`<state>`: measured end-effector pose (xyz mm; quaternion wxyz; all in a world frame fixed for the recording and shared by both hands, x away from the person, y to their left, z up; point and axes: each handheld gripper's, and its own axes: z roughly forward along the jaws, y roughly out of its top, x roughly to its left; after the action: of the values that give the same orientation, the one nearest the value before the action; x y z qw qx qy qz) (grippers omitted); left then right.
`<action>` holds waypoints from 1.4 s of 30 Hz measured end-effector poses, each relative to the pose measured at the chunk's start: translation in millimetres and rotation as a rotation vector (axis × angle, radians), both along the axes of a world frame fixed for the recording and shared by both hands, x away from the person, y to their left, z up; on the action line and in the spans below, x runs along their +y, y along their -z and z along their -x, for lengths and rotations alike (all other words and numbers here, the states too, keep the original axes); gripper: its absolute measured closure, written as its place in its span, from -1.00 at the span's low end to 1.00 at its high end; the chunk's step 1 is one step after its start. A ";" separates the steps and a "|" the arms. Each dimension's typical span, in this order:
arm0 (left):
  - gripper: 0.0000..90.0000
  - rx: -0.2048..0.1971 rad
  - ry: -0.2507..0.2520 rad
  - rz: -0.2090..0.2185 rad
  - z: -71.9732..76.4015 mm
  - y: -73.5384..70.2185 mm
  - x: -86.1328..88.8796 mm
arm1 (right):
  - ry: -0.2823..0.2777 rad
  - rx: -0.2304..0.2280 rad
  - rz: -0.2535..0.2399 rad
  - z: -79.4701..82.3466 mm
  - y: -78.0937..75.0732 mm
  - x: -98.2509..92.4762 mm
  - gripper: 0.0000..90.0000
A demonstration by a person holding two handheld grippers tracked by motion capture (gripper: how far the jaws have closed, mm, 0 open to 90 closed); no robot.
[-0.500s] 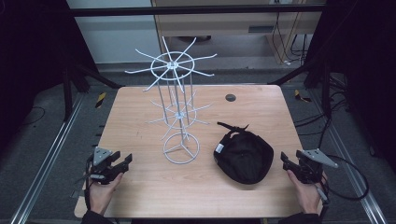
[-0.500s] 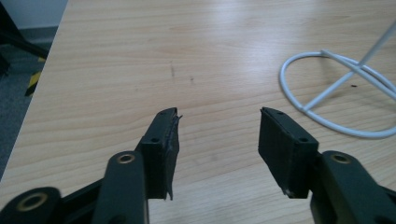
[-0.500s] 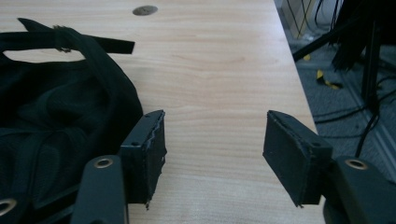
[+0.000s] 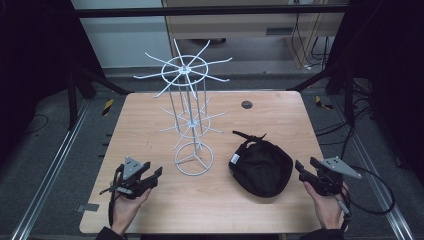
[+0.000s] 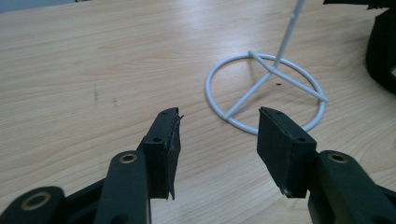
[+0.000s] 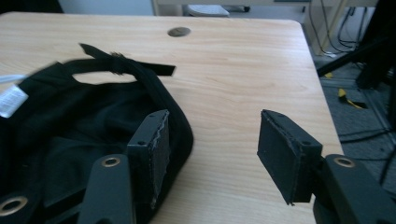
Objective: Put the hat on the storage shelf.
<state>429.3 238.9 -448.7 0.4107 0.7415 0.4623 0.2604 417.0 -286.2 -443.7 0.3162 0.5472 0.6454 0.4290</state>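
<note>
A black cap (image 4: pixel 262 167) lies upside down on the wooden table (image 4: pixel 150 125), right of centre, its strap pointing to the far side. A white wire rack (image 4: pixel 192 100) with spoked arms stands mid-table on a ring base (image 5: pixel 266 93). My left gripper (image 4: pixel 154 171) is open just left of that base, and bare wood shows between its jaws (image 5: pixel 217 116). My right gripper (image 4: pixel 305 165) is open at the cap's right side. Its left jaw hangs over the rim of the cap (image 6: pixel 70 121), and the pads of the right gripper (image 6: pixel 212 116) press on nothing.
A small dark round grommet (image 4: pixel 246 104) sits in the tabletop at the far right. The table's right edge runs close to my right hand, with cables on the floor (image 4: pixel 370 195) beyond it. Dark frame posts stand at both sides.
My left gripper has shifted a little to the right, toward the rack's ring base. The right gripper, the cap and the rack have stayed where they were.
</note>
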 end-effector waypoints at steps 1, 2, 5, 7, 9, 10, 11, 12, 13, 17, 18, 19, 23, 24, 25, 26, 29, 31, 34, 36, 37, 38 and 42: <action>0.08 0.004 0.011 0.000 -0.3 0.0 -4.2 | -0.010 0.002 -0.004 -0.2 -1.7 1.0 -0.04; 0.07 0.008 0.029 0.012 0.3 -0.5 -10.2 | -0.026 0.009 -0.003 -1.6 -3.7 2.2 -0.04; 0.06 0.001 0.048 0.012 1.7 -2.3 -19.8 | -0.039 0.013 -0.005 -3.1 -5.7 2.7 -0.03; 0.05 0.000 0.063 0.018 2.2 -3.9 -25.7 | -0.051 0.015 -0.012 -3.9 -9.9 2.6 -0.02; 0.05 -0.001 0.079 0.028 1.9 -5.5 -33.0 | -0.065 0.008 -0.027 -4.5 -13.5 2.2 -0.02; 0.05 -0.001 0.087 0.032 1.6 -6.0 -37.0 | -0.065 0.004 -0.029 -5.0 -15.2 2.5 -0.01; 0.05 -0.001 0.095 0.034 1.4 -6.5 -41.1 | -0.071 0.004 -0.029 -5.3 -16.8 2.7 -0.01; 0.05 -0.001 0.105 0.034 1.2 -7.0 -45.4 | -0.074 0.000 -0.027 -5.6 -18.1 3.2 0.00; 0.05 -0.003 0.116 0.033 1.3 -7.8 -49.3 | -0.074 -0.005 -0.025 -5.7 -19.2 3.8 0.01; 0.04 -0.011 0.151 0.033 2.0 -10.9 -65.1 | -0.079 -0.013 -0.013 -5.0 -22.7 4.4 0.05; 0.04 -0.010 0.160 0.032 2.0 -11.6 -67.8 | -0.080 -0.016 -0.015 -4.8 -23.6 4.0 0.06; 0.04 -0.011 0.171 0.035 2.3 -12.5 -72.9 | -0.081 -0.018 -0.015 -4.9 -24.2 3.7 0.07; 0.05 -0.013 0.210 0.026 1.9 -15.4 -91.4 | -0.094 -0.013 -0.018 -6.5 -24.7 5.3 0.14; 0.05 -0.015 0.215 0.028 2.0 -16.0 -94.8 | -0.103 -0.006 -0.015 -7.5 -24.0 6.6 0.17; 0.05 -0.016 0.223 0.030 2.2 -16.9 -99.1 | -0.107 -0.002 -0.012 -8.1 -23.6 7.5 0.18; 0.05 -0.020 0.234 0.036 2.4 -17.9 -104.3 | -0.112 0.001 -0.004 -8.8 -23.0 8.5 0.18; 0.05 -0.018 0.259 0.036 3.2 -19.1 -116.0 | -0.123 0.011 -0.003 -10.7 -21.3 11.5 0.19; 0.07 -0.015 0.274 0.039 2.8 -19.5 -123.7 | -0.127 0.015 -0.002 -12.1 -20.0 12.5 0.16; 0.09 -0.002 0.291 0.052 0.6 -18.7 -135.4 | -0.128 0.018 -0.004 -13.6 -16.4 12.7 0.12; 0.10 0.002 0.297 0.051 -0.9 -17.4 -142.0 | -0.126 0.023 -0.002 -14.1 -14.7 12.3 0.12; 0.10 0.006 0.301 0.049 -2.2 -16.0 -146.5 | -0.124 0.022 0.007 -15.0 -13.6 11.7 0.12; 0.10 0.008 0.300 0.050 -3.5 -14.6 -150.2 | -0.125 0.027 0.006 -15.5 -12.6 11.5 0.12; 0.11 0.020 0.294 0.058 -11.8 -8.6 -162.6 | -0.129 0.044 0.016 -18.2 -8.6 13.5 0.08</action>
<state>441.2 76.3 -440.1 0.4610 0.7915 0.3602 0.1766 435.2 -272.7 -435.1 0.2784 0.5112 0.6894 0.4311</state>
